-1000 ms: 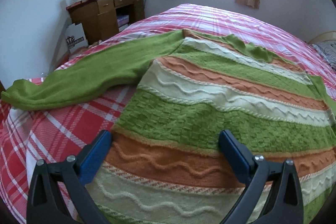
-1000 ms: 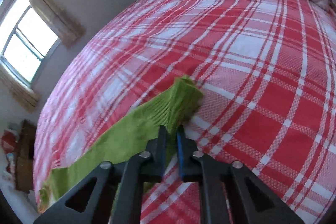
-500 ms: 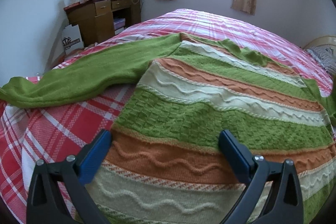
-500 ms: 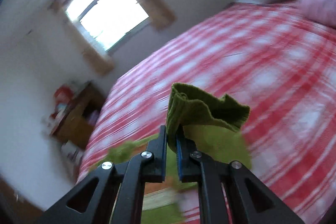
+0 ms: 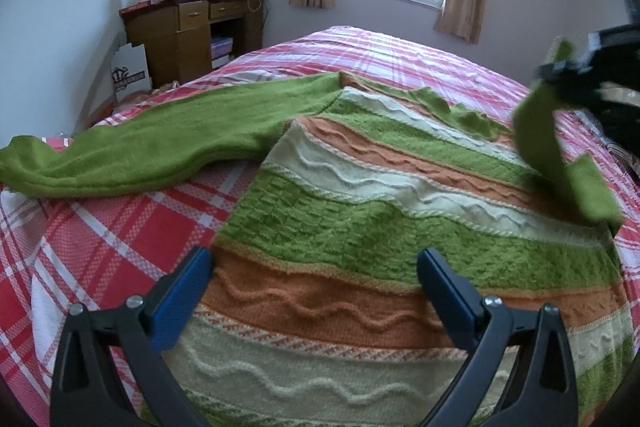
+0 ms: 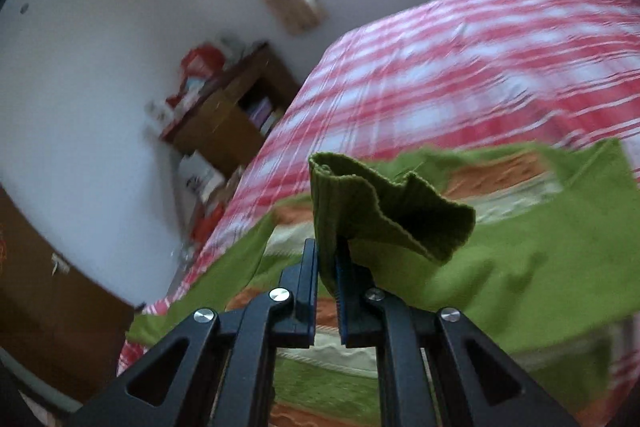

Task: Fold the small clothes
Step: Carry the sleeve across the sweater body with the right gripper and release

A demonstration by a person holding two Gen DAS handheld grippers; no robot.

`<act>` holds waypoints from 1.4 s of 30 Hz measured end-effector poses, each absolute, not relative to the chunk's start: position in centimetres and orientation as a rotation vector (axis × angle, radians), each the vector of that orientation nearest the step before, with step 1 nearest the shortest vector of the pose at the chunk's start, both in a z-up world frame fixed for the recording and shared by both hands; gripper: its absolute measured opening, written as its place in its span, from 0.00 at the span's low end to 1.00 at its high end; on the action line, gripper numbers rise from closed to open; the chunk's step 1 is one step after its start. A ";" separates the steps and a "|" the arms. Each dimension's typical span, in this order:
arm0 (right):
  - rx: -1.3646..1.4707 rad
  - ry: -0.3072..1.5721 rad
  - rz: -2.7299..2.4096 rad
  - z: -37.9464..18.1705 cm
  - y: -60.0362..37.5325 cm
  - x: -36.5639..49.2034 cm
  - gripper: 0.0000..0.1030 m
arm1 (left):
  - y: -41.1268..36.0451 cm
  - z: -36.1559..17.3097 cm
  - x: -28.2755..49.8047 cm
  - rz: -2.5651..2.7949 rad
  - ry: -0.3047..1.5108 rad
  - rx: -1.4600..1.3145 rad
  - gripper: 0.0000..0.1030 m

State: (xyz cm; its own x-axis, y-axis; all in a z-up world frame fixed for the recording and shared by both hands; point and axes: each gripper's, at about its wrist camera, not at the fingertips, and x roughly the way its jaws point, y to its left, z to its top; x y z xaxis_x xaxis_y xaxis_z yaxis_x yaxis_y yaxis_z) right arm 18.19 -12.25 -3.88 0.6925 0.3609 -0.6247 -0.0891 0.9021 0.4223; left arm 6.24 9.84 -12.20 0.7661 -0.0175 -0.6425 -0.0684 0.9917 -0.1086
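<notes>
Sweater [image 5: 360,227] lay flat on plaid bed [image 5: 100,247]; we saw right gripper [image 6: 327,259] pinching green sleeve cuff [image 6: 384,203] at 3 o'clock, left gripper [image 5: 314,267] spread wide, empty.

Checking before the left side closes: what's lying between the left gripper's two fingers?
The sweater's orange and cream striped body, spread flat on the bed, shows in the left wrist view between the left gripper's open fingers.

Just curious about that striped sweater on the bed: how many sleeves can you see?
2. One sleeve lies flat on the bedspread, stretched out left of the sweater. The other sleeve is pinched in the right gripper, lifted over the sweater's right side.
</notes>
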 end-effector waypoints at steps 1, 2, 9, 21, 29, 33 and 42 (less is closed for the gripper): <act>0.376 0.785 0.267 -4.6 -11.6 18.6 0.07 | 9.9 -12.2 6.2 0.029 0.698 -0.127 1.00; 0.373 0.800 0.279 -5.3 -10.9 19.2 0.07 | 9.9 -12.2 6.2 0.029 0.697 -0.127 1.00; 0.308 0.874 0.394 -9.3 -6.0 21.9 0.07 | 10.1 -12.2 6.1 0.017 0.688 -0.142 1.00; 0.307 0.915 0.519 -10.0 -5.5 21.0 0.49 | 10.0 -12.2 6.1 0.017 0.687 -0.140 1.00; 0.214 0.865 0.221 -9.3 -14.5 17.3 0.46 | 9.9 -12.2 6.0 0.020 0.689 -0.134 1.00; 0.180 0.832 0.071 -8.7 -20.3 14.8 0.46 | 9.7 -12.2 6.1 0.031 0.696 -0.118 1.00; 0.299 0.791 0.006 -10.9 -26.9 11.1 0.35 | 9.1 -12.2 6.4 0.069 0.730 -0.063 1.00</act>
